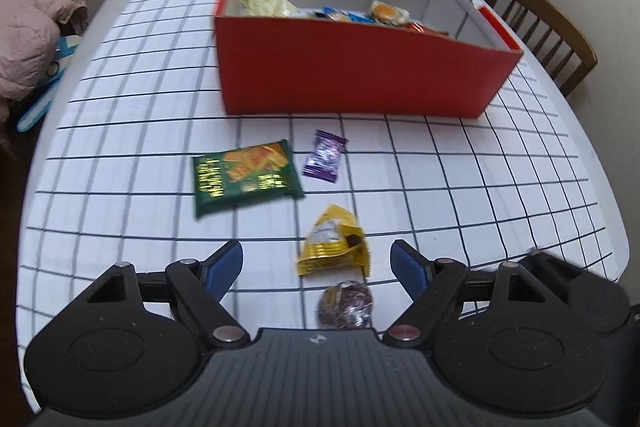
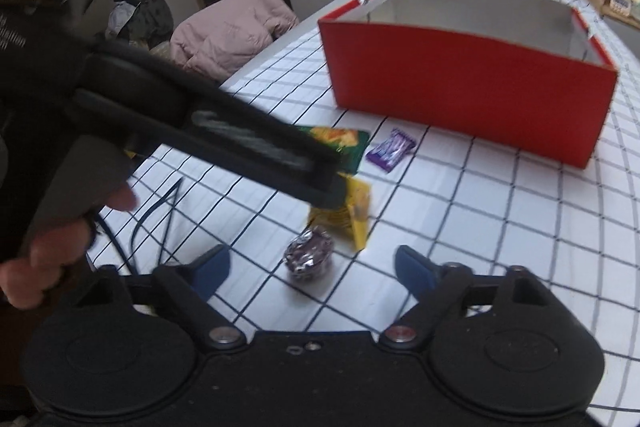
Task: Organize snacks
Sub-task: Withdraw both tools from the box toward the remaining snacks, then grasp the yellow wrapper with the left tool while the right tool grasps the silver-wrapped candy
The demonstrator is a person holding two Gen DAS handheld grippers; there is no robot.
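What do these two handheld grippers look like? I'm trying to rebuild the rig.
The left gripper and the right gripper match: black plastic bodies with round side discs, silver pivot screws, and two angled black fingers with blue pads. The left one's handle has a ribbed top.

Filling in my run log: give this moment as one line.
left gripper: open above yellow packet | right gripper: open near foil ball | red box: partly filled
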